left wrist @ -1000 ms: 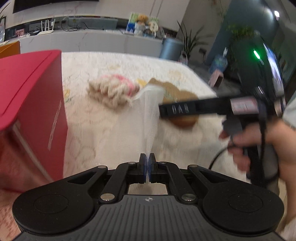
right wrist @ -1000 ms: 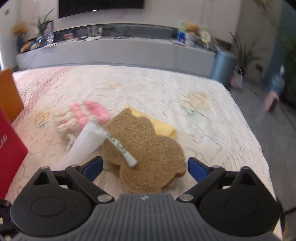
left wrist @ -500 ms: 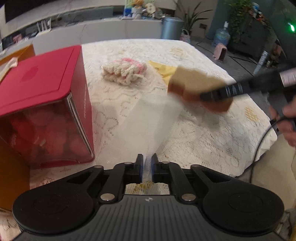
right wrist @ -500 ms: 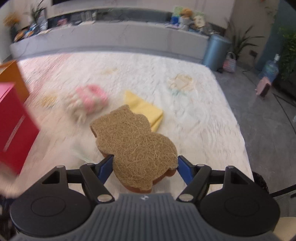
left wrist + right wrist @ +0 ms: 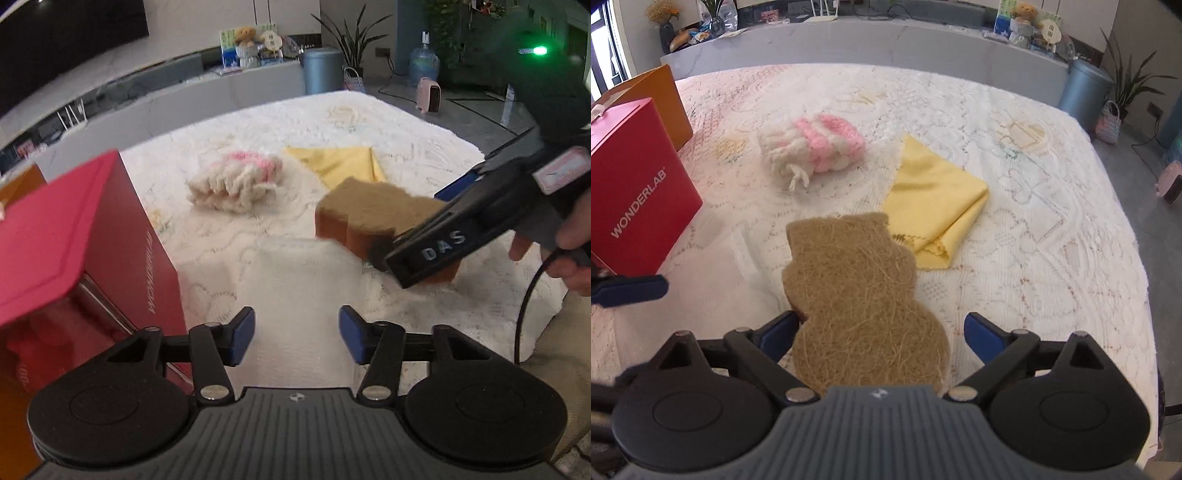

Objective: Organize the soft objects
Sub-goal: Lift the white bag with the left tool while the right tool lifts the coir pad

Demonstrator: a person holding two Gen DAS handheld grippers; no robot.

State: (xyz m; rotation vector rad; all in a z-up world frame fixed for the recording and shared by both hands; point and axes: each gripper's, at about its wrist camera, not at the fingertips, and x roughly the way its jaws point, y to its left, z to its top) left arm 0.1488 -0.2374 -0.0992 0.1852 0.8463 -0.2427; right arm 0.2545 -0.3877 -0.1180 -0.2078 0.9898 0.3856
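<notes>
Two grippers work a lace-covered table (image 5: 1034, 184) beside a red box (image 5: 635, 177).

Left wrist: left gripper (image 5: 297, 328) opening, pads clear of the white mesh (image 5: 306, 280) between them; box alongside. Right wrist: right gripper (image 5: 881, 332) opening around the brown fibre sponge (image 5: 857, 288); yellow cloth (image 5: 934, 199), knitted pouch (image 5: 812, 144) beyond.

Left gripper (image 5: 297, 330): black linkage arms, blue pads, silver pivot screws, ribbed grey housing with two round black discs. Right gripper (image 5: 881, 334): same build; its side reads "DAS", with a pinkish label, possibly printed, and a black cable trailing.
</notes>
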